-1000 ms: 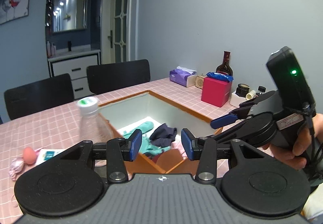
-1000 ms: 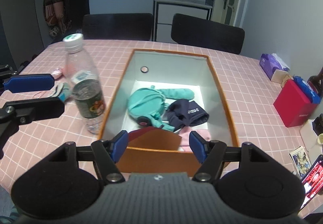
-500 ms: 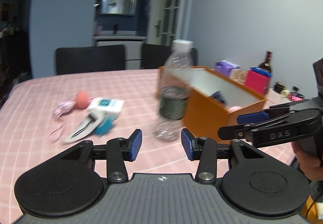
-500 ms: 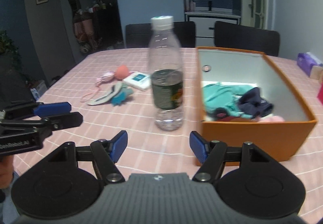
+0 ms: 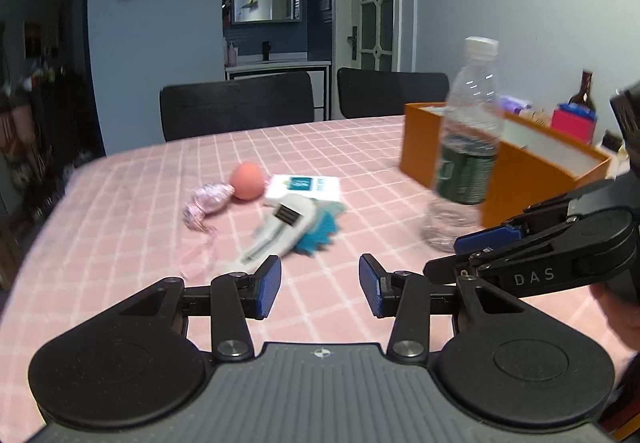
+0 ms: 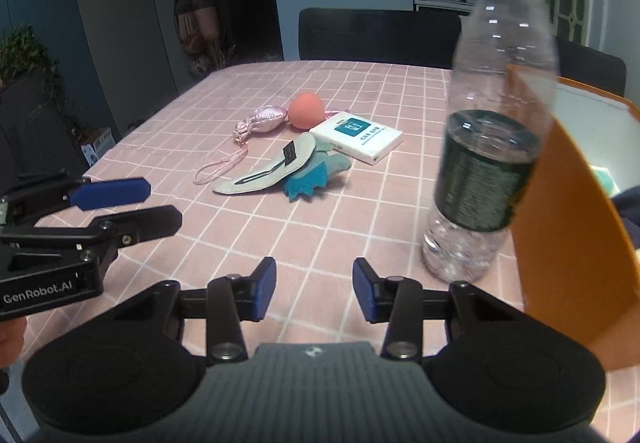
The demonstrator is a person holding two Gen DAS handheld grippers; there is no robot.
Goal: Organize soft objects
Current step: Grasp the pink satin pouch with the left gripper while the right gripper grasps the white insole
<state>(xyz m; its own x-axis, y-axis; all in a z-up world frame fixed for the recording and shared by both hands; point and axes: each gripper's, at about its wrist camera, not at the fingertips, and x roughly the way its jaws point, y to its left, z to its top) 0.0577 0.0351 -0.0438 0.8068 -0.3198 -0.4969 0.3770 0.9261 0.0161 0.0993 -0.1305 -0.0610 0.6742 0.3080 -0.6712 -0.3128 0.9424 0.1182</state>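
**Observer:** Where are you in the job?

**Operator:** Between items, I'd judge. Some soft things already lie in the orange box [image 6: 568,203] at my right. The rest sit in a cluster on the pink checked tablecloth [image 6: 360,211]: a teal and grey plush toy [image 6: 296,167], a peach sponge ball [image 6: 306,110] and a shiny pink pouch [image 6: 262,120] with its cord. A white packet [image 6: 356,137] lies touching the toy.

**Observer:** And your grippers?

**Operator:** Both empty. My left gripper [image 5: 319,286] has its fingers partly spread with only cloth showing between them. My right gripper [image 6: 314,290] is narrowing its jaws just now, nothing between them either.

**Observer:** What does the next move call for?

**Operator:** Reaching forward to the toy, the nearest piece, and pinching its soft body rather than the flat grey part. I must keep clear of the water bottle [image 6: 490,131], which stands just beside the box; a knock would likely tip it.
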